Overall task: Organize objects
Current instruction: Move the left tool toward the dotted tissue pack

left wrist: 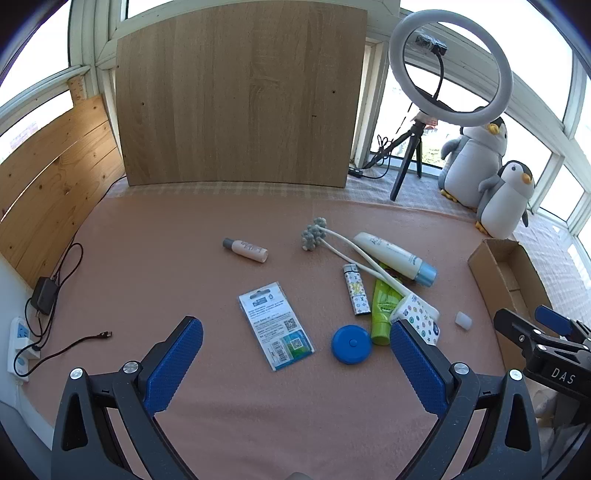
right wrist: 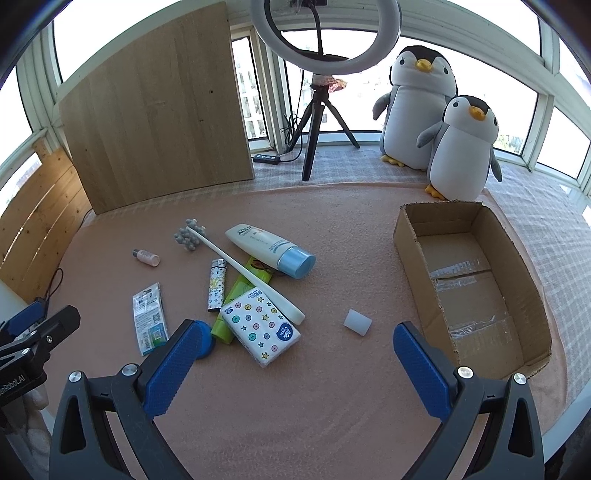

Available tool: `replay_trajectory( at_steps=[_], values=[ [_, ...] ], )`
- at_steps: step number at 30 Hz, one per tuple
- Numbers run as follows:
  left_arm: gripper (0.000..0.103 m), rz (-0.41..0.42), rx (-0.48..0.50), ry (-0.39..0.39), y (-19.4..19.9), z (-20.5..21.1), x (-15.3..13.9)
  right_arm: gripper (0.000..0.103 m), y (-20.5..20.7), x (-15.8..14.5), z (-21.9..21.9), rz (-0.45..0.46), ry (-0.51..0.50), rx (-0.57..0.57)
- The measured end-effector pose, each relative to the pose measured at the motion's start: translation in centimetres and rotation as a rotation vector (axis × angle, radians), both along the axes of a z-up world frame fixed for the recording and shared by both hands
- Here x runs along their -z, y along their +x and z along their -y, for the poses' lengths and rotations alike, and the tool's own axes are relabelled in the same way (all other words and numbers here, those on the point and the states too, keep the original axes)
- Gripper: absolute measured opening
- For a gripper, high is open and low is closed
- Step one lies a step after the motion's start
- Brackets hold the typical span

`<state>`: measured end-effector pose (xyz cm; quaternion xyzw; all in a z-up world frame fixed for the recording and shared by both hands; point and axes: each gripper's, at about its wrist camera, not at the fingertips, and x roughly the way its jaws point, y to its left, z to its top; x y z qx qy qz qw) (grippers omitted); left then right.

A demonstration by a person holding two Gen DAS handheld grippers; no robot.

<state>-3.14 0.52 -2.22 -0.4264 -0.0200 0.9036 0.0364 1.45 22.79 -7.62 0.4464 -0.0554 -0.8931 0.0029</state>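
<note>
Pink cloth covers the table by the windows, with two toy penguins and a ring light behind. You hold both grippers up over the near edge. Your left gripper is wide open and holds nothing. Your right gripper is wide open too, with nothing in it.

Nothing looks sorted yet, so I think you are at the very start. The cardboard box sits at about 2 o'clock from your right gripper, and it looks empty. The things lie in a heap at about 11 o'clock: a tissue pack, a green tube, a lighter, a white tube with a blue cap and a long massage stick lying across them. A small white cap lies alone, near the box.

Next, I would go for that cap, since it is free. Come down around it, squeeze gently, then carry it to the box.
</note>
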Motion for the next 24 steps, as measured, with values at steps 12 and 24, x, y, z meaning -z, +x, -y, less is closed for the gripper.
replay_trajectory(
  at_steps=[12,24],
  values=[
    [0.103,-0.01,0.011,-0.014,0.4,-0.6,-0.3,0.102,0.4,-0.5,0.3,-0.018,0.021,-0.013],
    [0.102,-0.017,0.03,-0.029,0.2,-1.6,-0.5,0.102,0.6,-0.6,-0.1,-0.033,0.01,-0.01]
  ],
)
